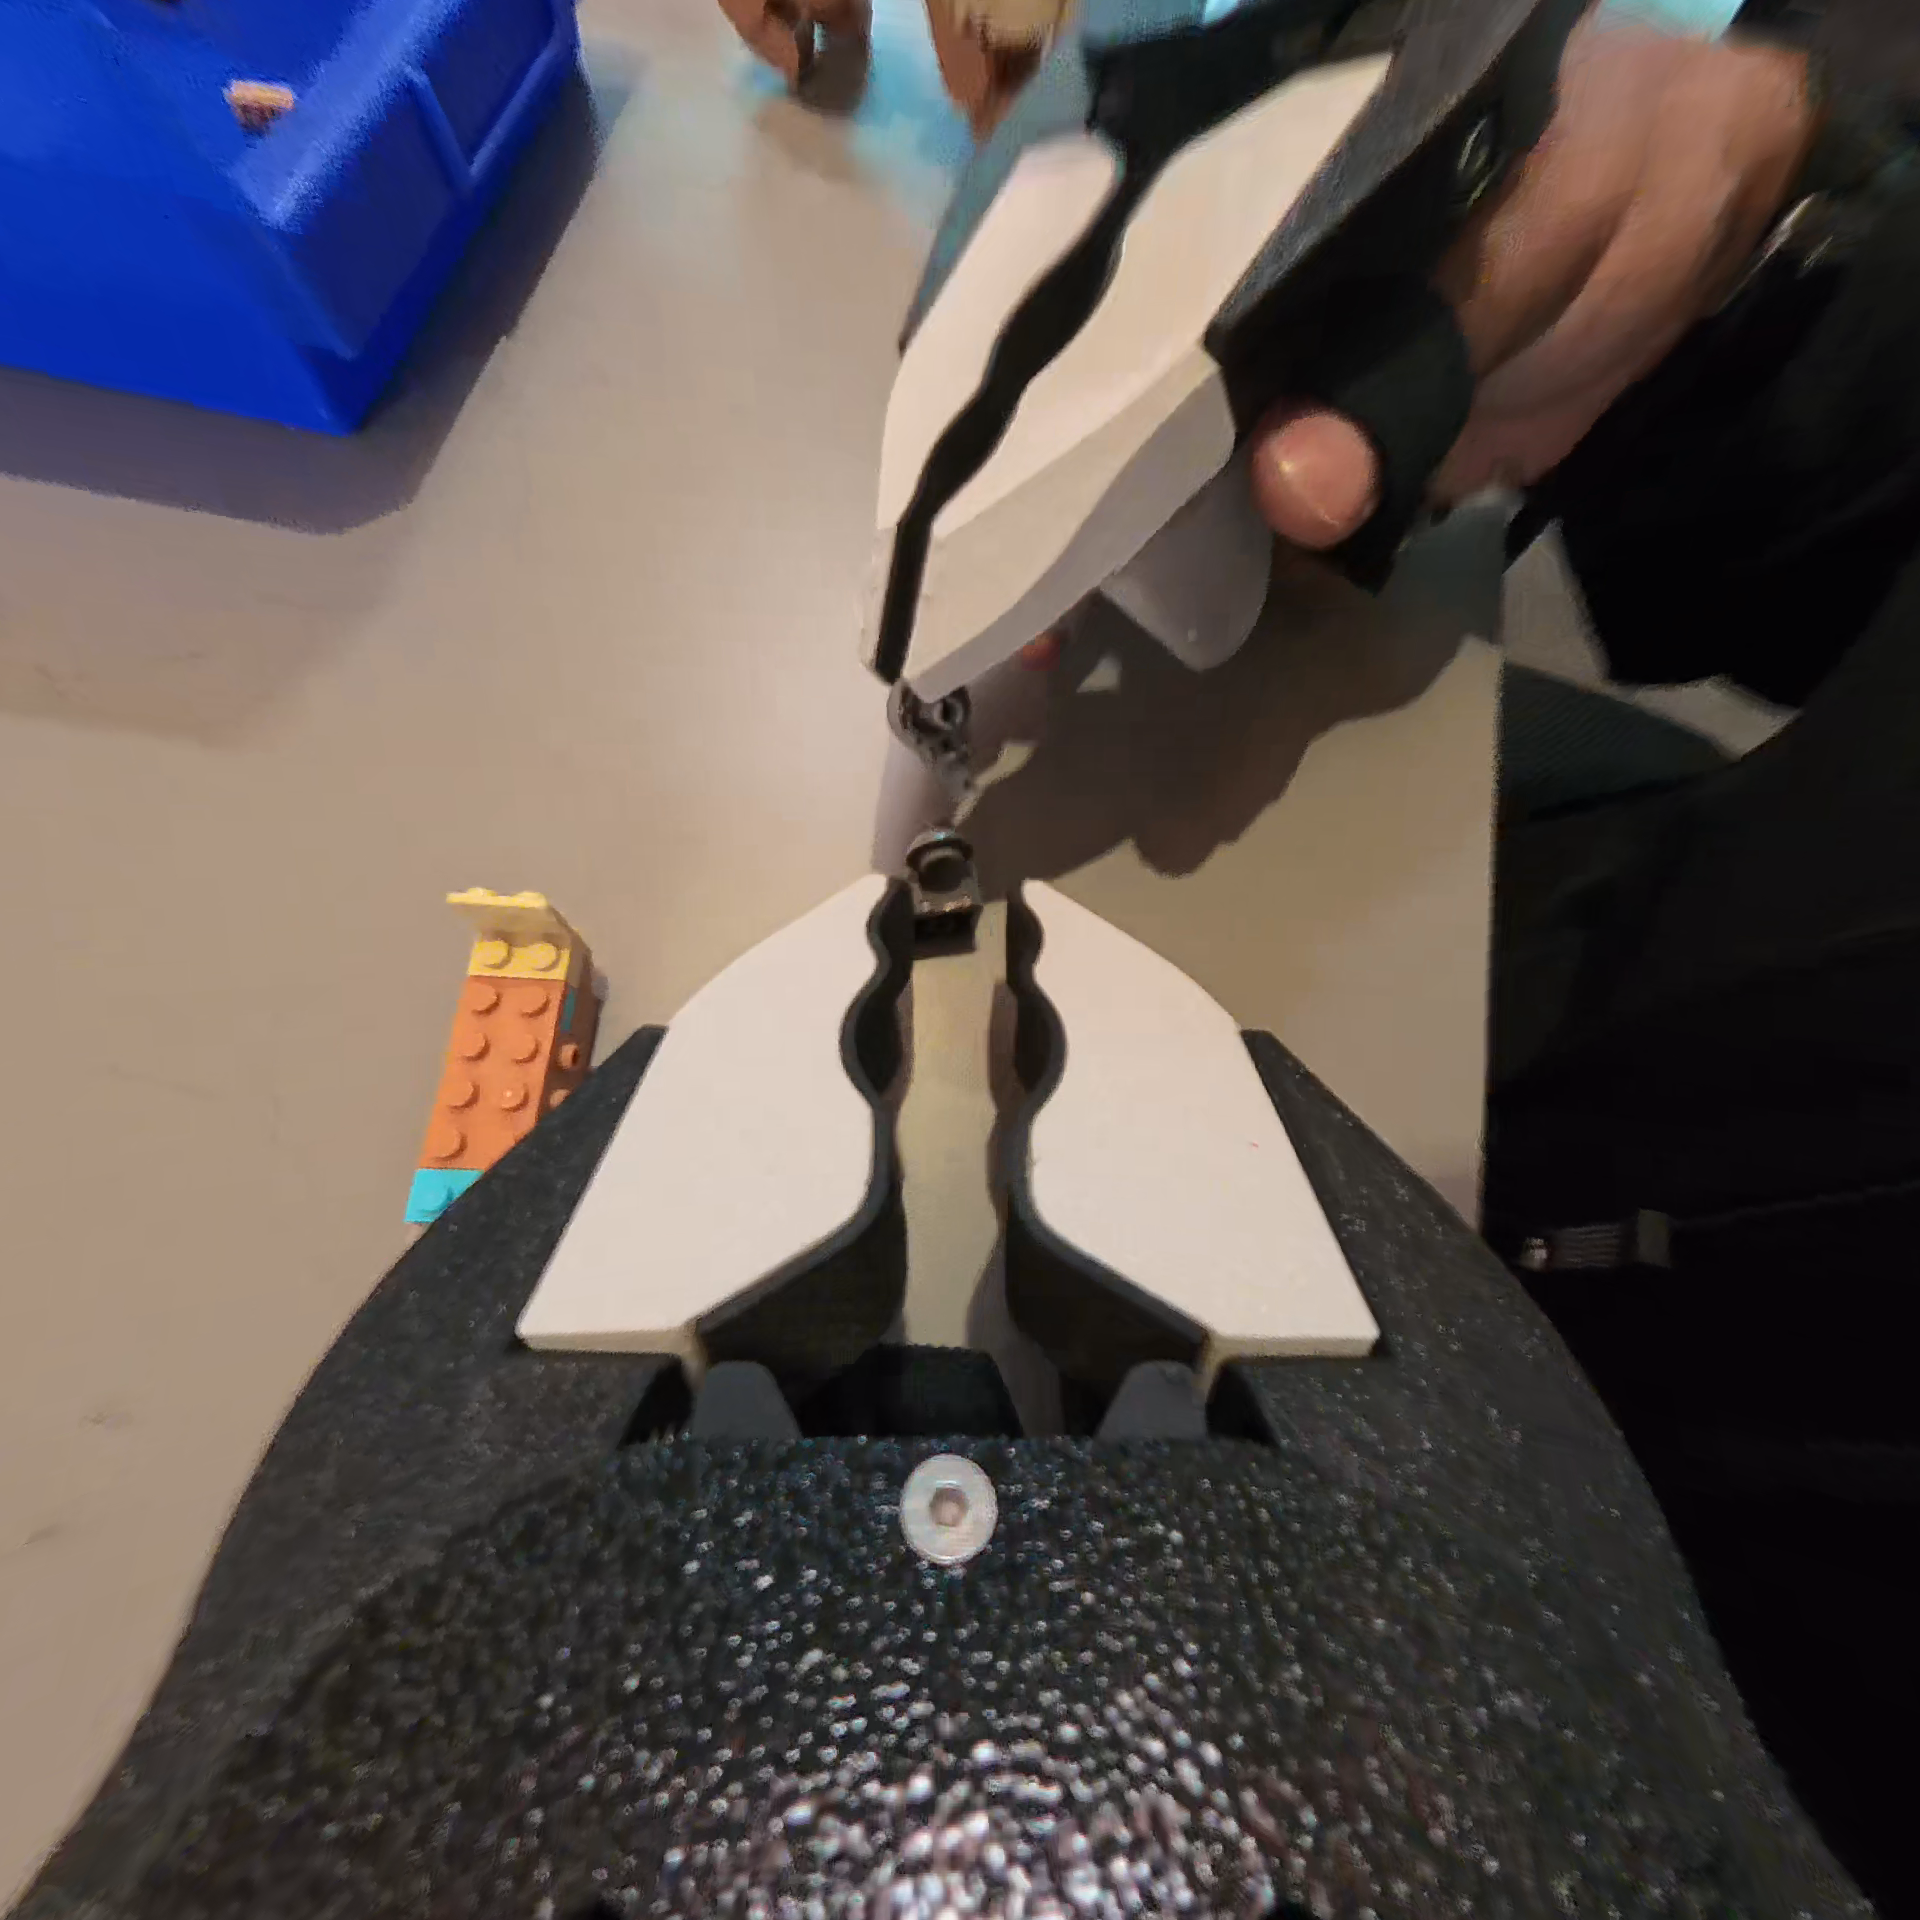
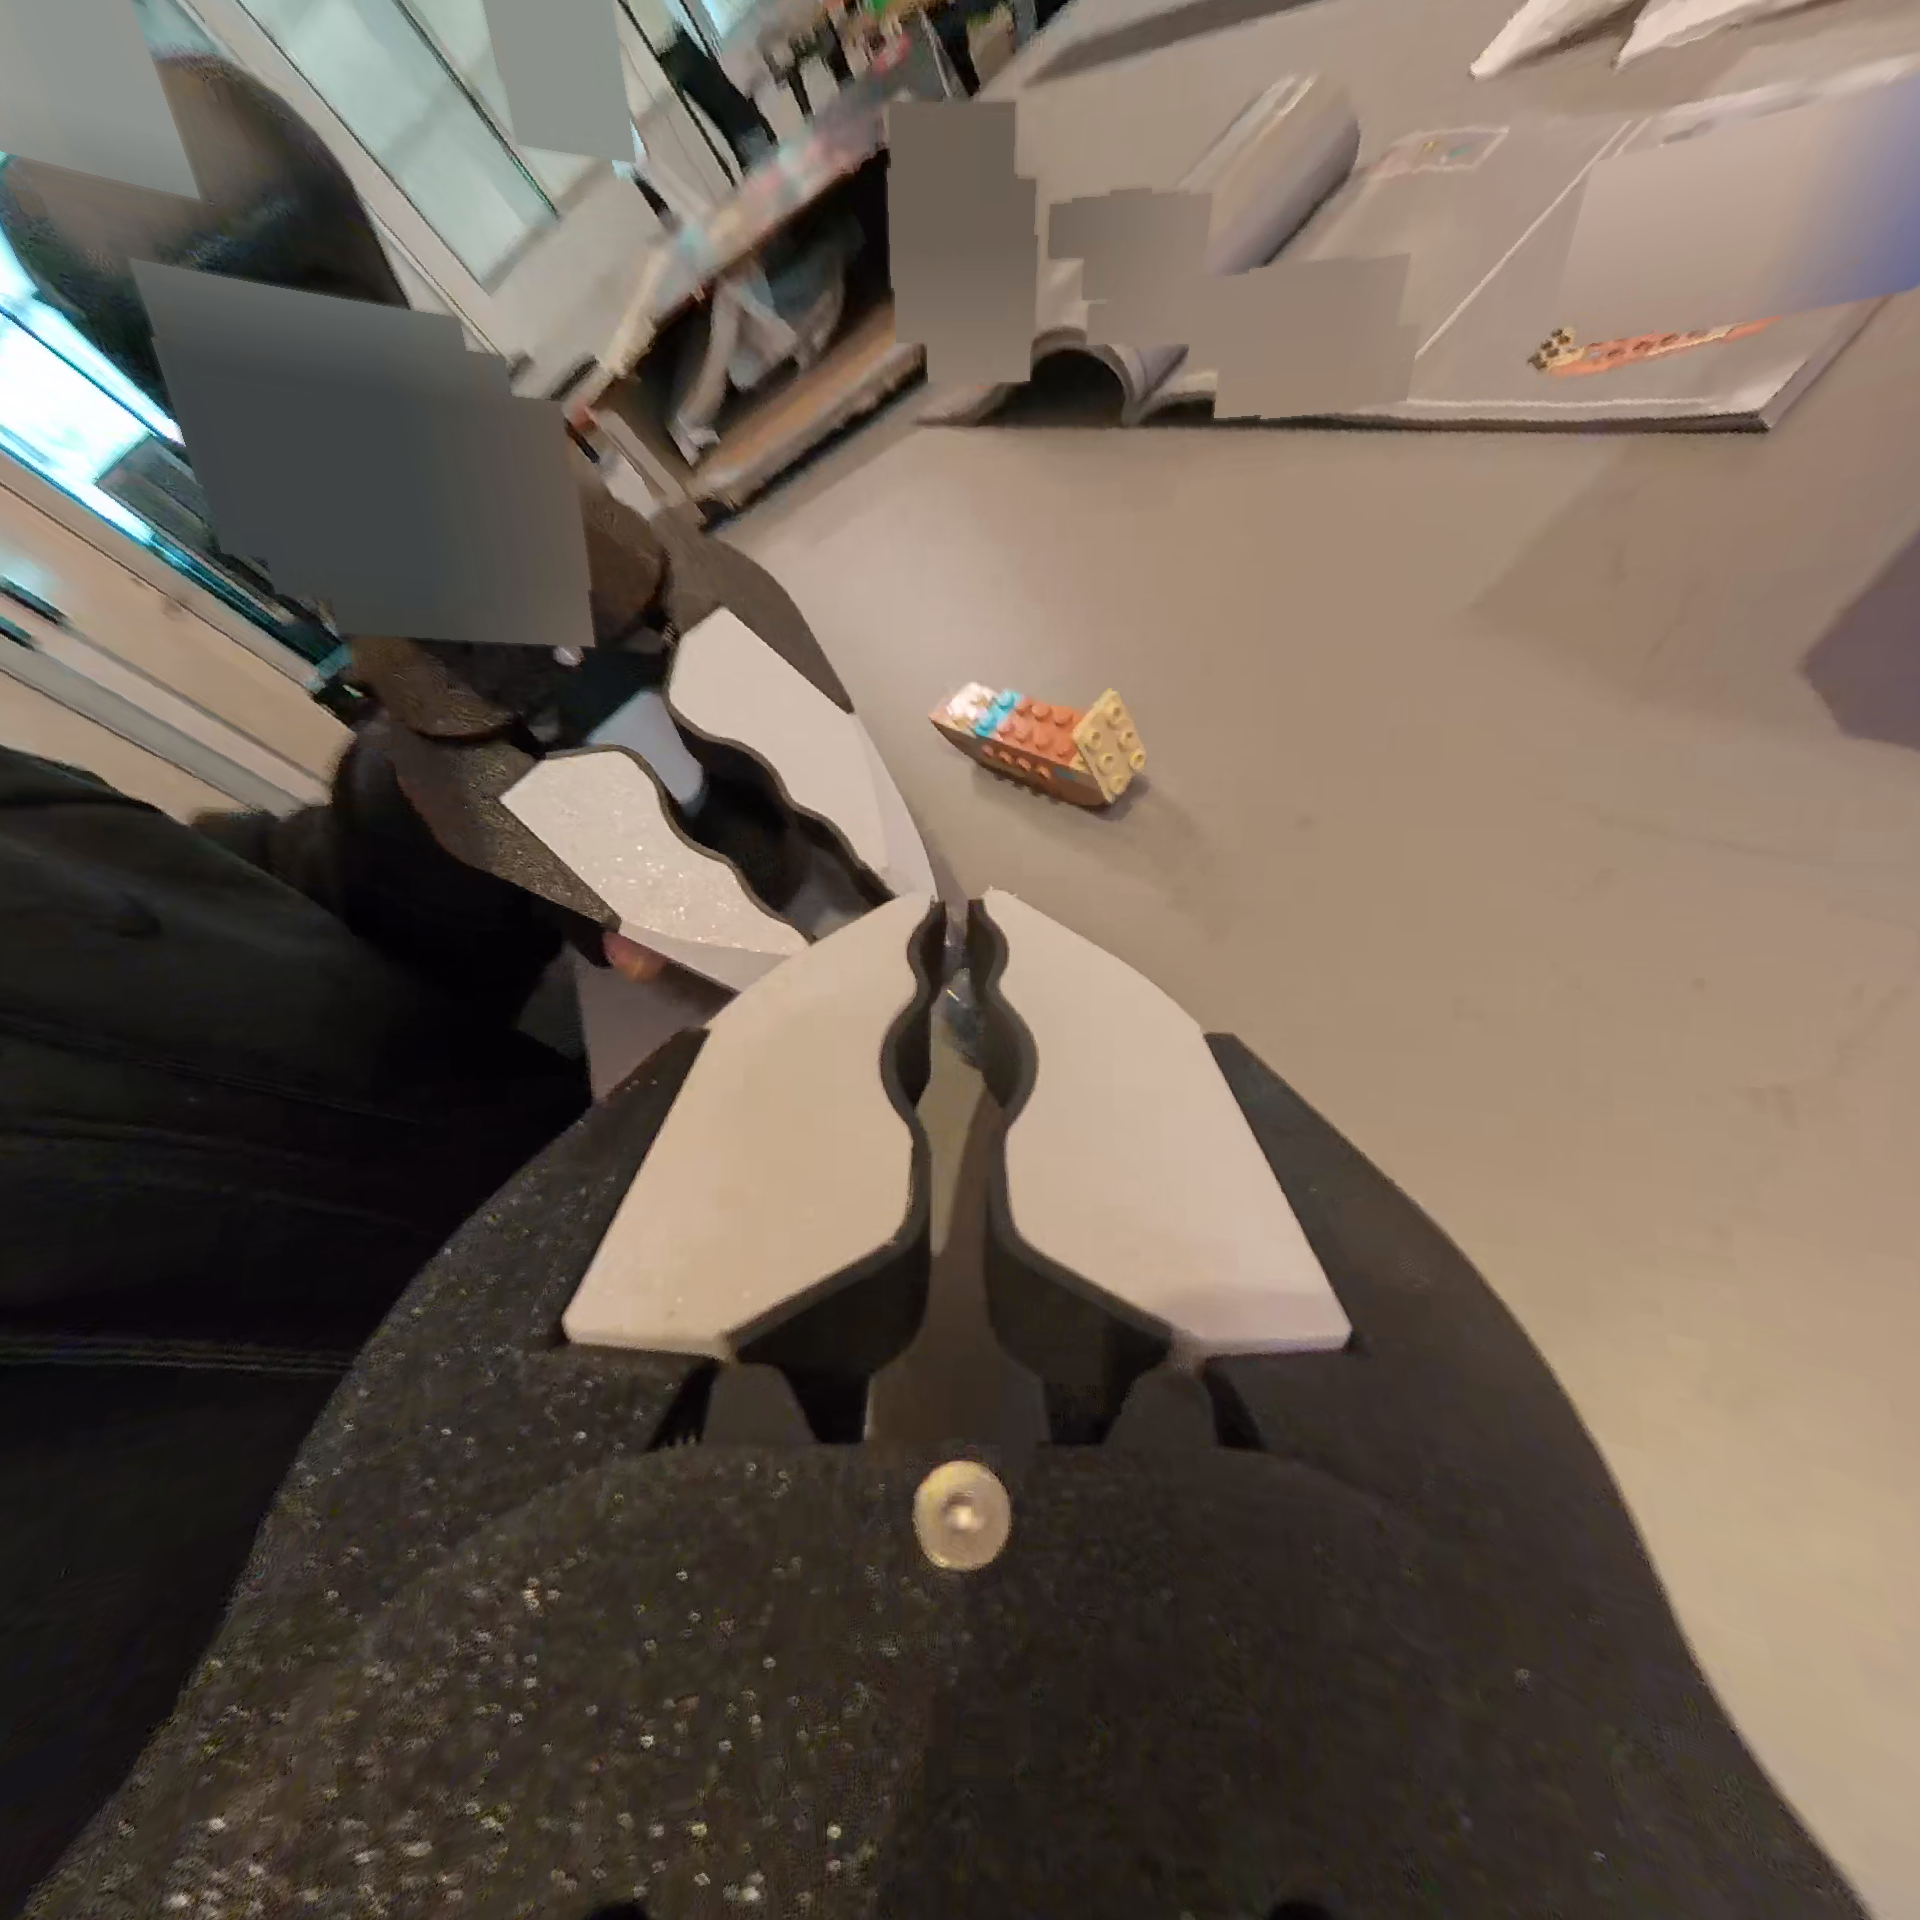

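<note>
Dark grey plastic, a small piece (image 1: 940, 896) with a round end, sits at the tip of the left gripper (image 1: 948, 904). The jaws stand at a narrow gap; the piece lies against the left pad, and contact with the right pad cannot be told. Just ahead of it, the right gripper (image 1: 914, 681) reaches down from the upper right, steered by a hand (image 1: 1558, 312) in a dark sleeve. Its white fingers (image 1: 1039, 416) are nearly together and pinch a second small dark piece (image 1: 932, 727) that hangs below the tips. The two pieces are near each other but apart. In the right wrist view, a thin shiny sliver shows between that gripper's pads (image 2: 961, 971), too blurred to describe further.

To the left of the left gripper, beside its black body, a brick assembly (image 1: 509, 1060) lies on the beige worktop (image 1: 312, 831): orange bricks, a yellow plate at the far end, a turquoise one at the near end. Farther off to the left stands a blue bin (image 1: 260, 208). Beyond the right gripper, an open booklet (image 2: 1455, 395) lies flat with a small flat brick strip (image 2: 1642, 348) on it.
</note>
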`<state>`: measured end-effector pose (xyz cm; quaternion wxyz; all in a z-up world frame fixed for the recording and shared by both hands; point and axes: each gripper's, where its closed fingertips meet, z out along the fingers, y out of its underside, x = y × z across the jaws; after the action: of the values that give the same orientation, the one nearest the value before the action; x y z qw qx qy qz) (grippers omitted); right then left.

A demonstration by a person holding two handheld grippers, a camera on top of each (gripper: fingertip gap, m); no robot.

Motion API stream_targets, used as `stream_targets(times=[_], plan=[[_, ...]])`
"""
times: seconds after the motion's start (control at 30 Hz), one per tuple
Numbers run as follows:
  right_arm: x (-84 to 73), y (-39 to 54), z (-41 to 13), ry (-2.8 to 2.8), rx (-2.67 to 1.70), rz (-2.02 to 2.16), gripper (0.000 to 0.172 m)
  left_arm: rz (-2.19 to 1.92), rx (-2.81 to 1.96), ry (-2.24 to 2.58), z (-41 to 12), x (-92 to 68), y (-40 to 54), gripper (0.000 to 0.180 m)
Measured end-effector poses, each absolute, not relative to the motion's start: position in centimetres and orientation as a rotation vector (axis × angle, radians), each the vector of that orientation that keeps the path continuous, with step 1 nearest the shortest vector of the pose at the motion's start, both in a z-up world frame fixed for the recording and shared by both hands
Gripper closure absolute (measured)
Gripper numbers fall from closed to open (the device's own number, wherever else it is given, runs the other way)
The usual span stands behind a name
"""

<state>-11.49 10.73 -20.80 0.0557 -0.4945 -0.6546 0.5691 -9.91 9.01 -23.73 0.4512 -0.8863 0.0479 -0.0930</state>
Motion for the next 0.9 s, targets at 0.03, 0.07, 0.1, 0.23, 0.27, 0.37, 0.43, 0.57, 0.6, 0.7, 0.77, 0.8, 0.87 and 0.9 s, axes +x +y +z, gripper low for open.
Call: stream_targets(times=[0.03,0.07,0.1,0.23,0.27,0.37,0.43,0.57,0.6,0.7,0.77,0.8,0.87,0.9], plan=[[-11.5,10.6,-20.2,-1.948,-1.496,1.789,0.168,-0.276,-2.144,0.097,-23.0,-9.7,9.0,0.164],[-11.6,10.4,-19.6,-1.904,-1.488,1.852,0.168,-0.326,-2.092,0.072,-22.3,-9.5,9.1,0.164],[-11.6,10.3,-19.0,-1.859,-1.479,1.909,0.168,-0.373,-2.043,0.04,-21.5,-9.4,9.1,0.164],[-11.9,9.8,-17.5,-1.713,-1.461,2.059,0.168,-0.474,-1.863,-0.086,-19.1,-9.7,9.4,0.166],[-11.9,9.8,-17.2,-1.681,-1.467,2.094,0.168,-0.464,-1.836,-0.091,-18.7,-9.8,9.4,0.167],[-11.9,9.6,-16.8,-1.592,-1.533,2.202,0.168,-0.338,-1.8,-0.035,-18.3,-10.1,9.2,0.168],[-11.9,9.6,-16.7,-1.523,-1.607,2.29,0.168,-0.219,-1.781,0.033,-18.0,-10.1,9.0,0.168],[-12.3,9.8,-16.5,-1.342,-1.738,2.444,0.168,0.057,-1.709,0.146,-17.3,-10.9,8.6,0.165],[-12.4,9.9,-16.5,-1.279,-1.764,2.478,0.168,0.091,-1.698,0.145,-17.2,-11.1,8.5,0.165],[-12.8,9.9,-16.4,-1.106,-1.821,2.56,0.168,0.077,-1.685,0.108,-17.0,-11.0,8.6,0.165],[-12.8,9.6,-16.4,-1.047,-1.836,2.598,0.168,0.111,-1.68,0.06,-16.9,-11.6,8.7,0.165],[-12.8,9.4,-16.4,-1.03,-1.838,2.606,0.168,0.122,-1.674,0.046,-16.8,-11.8,8.7,0.165],[-12.8,9.2,-16.3,-1.001,-1.837,2.612,0.168,0.13,-1.678,0.042,-16.8,-11.7,8.7,0.165],[-12.8,9.0,-16.3,-0.997,-1.838,2.613,0.168,0.135,-1.679,0.042,-16.9,-11.7,8.7,0.165]])
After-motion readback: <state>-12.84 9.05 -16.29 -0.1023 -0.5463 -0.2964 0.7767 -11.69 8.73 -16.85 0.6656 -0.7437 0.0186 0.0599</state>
